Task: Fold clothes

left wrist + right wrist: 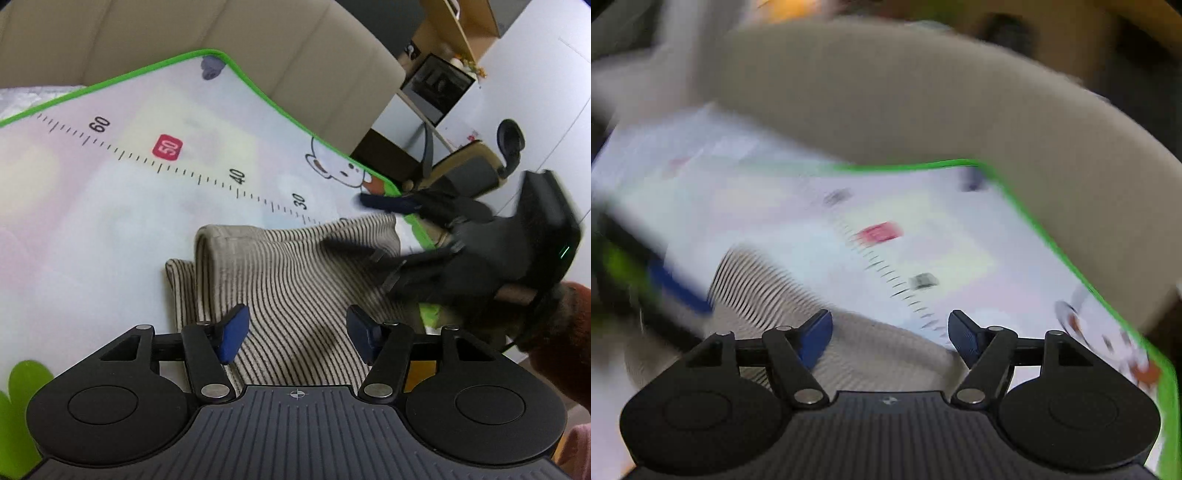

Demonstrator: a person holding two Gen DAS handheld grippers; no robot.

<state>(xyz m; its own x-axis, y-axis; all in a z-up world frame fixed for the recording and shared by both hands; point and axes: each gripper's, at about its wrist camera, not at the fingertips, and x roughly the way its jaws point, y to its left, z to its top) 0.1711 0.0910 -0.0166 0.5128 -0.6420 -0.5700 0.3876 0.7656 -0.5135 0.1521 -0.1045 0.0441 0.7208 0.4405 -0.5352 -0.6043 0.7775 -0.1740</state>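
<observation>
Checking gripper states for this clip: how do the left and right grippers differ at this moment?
The left gripper hangs sharp over the striped garment; the right gripper is badly motion-blurred. The left sits above the cloth's middle; the right reaches over its edge at the mat's green border. Both are open and hold nothing.

Wide bare room is seen on the mat (92, 221), left of the striped cloth (288, 280) and beyond it, up to the green edge. Past that edge the way is blocked by the sofa back (221, 33). The space between the left claw (297, 334) fingers is open, with only the cloth under it. On the right, the way is blocked by the right claw (391, 221), blurred, held over the cloth's far corner. The right claw's own view is blurred; its fingers are spread, with cloth and mat below.
</observation>
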